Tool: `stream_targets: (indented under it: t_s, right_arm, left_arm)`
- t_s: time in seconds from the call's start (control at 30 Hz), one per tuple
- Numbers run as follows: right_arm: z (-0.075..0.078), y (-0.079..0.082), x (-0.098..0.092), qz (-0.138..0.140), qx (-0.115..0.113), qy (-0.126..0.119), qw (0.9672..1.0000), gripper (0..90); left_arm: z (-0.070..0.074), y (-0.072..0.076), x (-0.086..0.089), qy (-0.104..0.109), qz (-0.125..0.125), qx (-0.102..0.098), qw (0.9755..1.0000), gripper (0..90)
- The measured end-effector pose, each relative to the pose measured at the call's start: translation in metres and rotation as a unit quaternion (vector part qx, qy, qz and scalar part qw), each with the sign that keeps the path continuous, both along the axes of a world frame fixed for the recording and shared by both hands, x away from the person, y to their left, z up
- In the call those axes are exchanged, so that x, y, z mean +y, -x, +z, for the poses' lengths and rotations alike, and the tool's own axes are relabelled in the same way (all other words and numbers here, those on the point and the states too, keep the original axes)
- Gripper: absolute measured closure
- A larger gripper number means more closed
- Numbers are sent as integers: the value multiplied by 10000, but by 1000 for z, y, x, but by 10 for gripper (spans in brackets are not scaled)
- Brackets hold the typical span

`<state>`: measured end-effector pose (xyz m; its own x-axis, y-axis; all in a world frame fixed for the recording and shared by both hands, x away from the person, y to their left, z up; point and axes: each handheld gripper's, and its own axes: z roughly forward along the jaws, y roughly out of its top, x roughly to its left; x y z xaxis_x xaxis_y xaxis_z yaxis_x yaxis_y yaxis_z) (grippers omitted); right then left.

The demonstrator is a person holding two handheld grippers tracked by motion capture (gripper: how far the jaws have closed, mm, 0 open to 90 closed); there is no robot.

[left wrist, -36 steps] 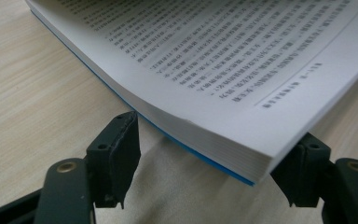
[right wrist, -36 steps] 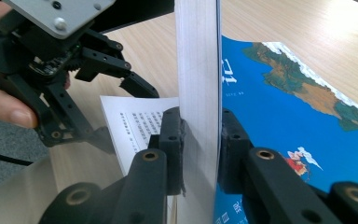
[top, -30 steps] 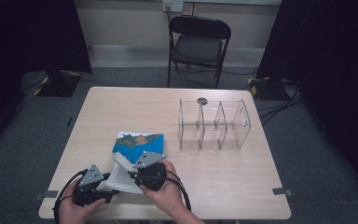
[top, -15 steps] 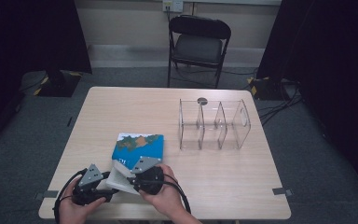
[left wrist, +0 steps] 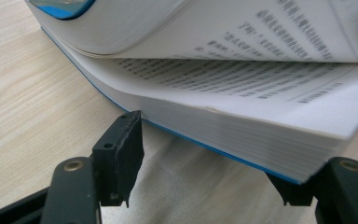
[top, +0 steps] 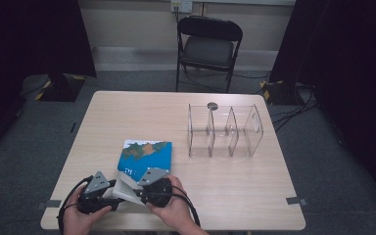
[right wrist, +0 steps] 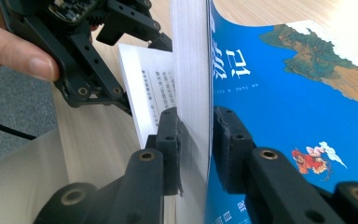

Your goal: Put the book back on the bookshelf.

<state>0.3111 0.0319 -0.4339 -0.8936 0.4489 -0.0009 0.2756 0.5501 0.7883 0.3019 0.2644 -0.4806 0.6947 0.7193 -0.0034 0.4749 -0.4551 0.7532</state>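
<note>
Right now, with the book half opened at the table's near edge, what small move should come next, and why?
Probably lift the right hand-held gripper a little further to open the book wider. Its jaws clamp the cover and top pages, while the left hand-held gripper straddles the lower stack of pages against the table, apparently steadying it.

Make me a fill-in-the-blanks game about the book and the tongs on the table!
1. The right tongs pinch the front cover and top pages of the blue ___.
2. The lower stack of pages lies between the jaws of the ___ tongs.
3. The clear organizer on the table holds ___ inside.
4. Behind the table stands a black folding ___.

Missing words: book, left, nothing, chair
</note>
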Motion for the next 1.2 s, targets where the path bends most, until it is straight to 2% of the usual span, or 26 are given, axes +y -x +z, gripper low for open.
stream_targets:
  t_s: [0.13,0.33,0.63,0.67,0.7,0.83,1.07,1.2]
  right_arm:
    - [2,0,-1,-18,29,-26,10000,737]
    - [-3,1,0,25,-1,29,10000,736]
    - [-4,1,-1,22,26,3,10000,736]
    - [-4,2,-1,5,38,10,10000,736]
    - [-5,1,-1,35,4,9,10000,736]
    - [-5,2,-1,16,26,3,10000,736]
    - [-6,2,-2,25,36,27,10000,736]
    - [-5,2,-3,20,57,18,10000,736]
  left_arm:
    - [-4,-4,1,65,-8,127,9999,314]
    - [-13,-6,-1,-151,-14,223,9996,303]
    - [-17,-8,0,-118,-52,161,9998,279]
    - [-18,-7,0,-65,-45,137,9999,269]
    - [-20,-7,1,-8,-54,18,10000,251]
    - [-20,-6,0,-17,-46,50,10000,223]
    - [-22,-12,-5,-196,-100,194,9996,19]
    - [-22,-13,-5,-209,-131,191,9995,13]
